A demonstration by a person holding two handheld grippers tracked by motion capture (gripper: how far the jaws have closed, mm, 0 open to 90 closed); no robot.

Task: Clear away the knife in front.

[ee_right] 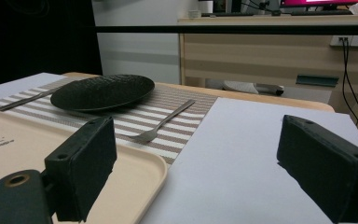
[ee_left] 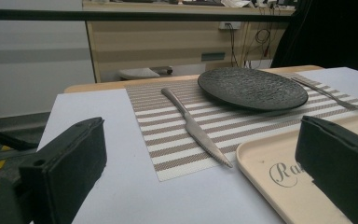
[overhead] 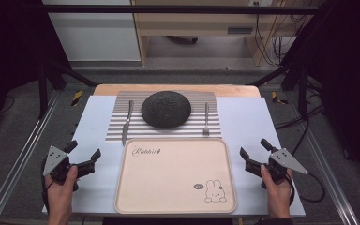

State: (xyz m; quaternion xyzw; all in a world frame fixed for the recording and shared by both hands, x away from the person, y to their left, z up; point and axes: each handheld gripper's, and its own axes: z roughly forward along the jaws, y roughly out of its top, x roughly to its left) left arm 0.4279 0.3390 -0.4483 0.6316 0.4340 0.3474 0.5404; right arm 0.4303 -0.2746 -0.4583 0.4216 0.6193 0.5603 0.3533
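Start pose: left gripper (overhead: 85, 161) and right gripper (overhead: 252, 157) both wide open, empty, flanking tray (overhead: 176, 206). Knife (overhead: 127, 123) at 9 o'clock of plate (overhead: 166, 109), fork (overhead: 206, 119) at 3 o'clock, untouched. Likely next: reach forward for cutlery, pinch thin handles low.

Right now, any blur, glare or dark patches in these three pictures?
High view: sharp, evenly lit table, dark corners, no glare on the plate. Left gripper view: near jaws soft, knife crisp. Right gripper view: jaws soft, fork clear, dark upper left.
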